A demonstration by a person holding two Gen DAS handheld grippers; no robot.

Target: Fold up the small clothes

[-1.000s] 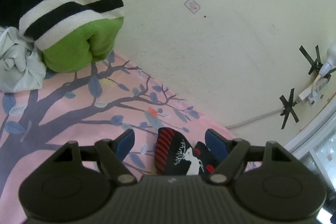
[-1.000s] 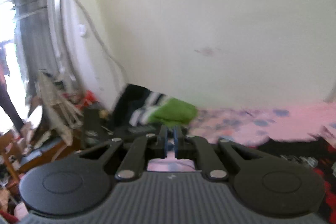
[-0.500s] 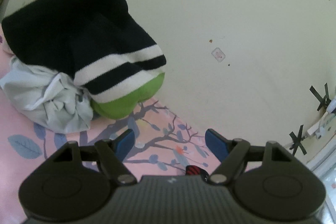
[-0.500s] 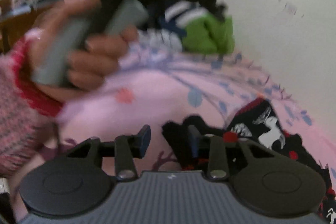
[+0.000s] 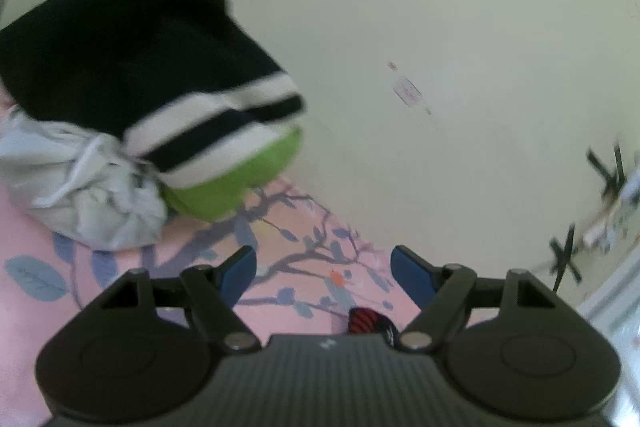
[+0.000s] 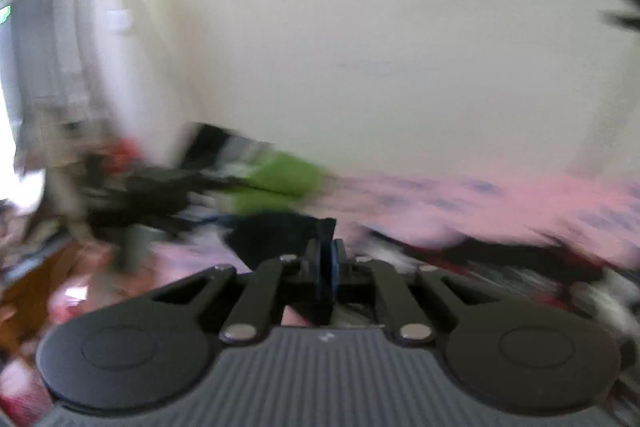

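My left gripper (image 5: 323,269) is open and empty above the pink tree-print sheet (image 5: 120,283). A tip of the black garment with red stripes (image 5: 366,321) peeks out just behind its body. My right gripper (image 6: 329,253) is shut on a black fabric edge (image 6: 280,235) of that dark garment, held up above the sheet (image 6: 500,203); this view is badly blurred. More of the dark garment (image 6: 500,255) lies to the right of the gripper.
A black, white-striped and green garment (image 5: 168,95) lies on a crumpled pale grey cloth (image 5: 80,195) by the cream wall (image 5: 400,7); it also shows in the right wrist view (image 6: 276,179). Taped cables (image 5: 600,195) run along the wall at right. Room clutter (image 6: 48,207) sits at left.
The right gripper has closed from open onto the black fabric and swung up toward the wall. The left gripper has drifted slightly, staying open; the red-striped garment stays almost hidden under it.
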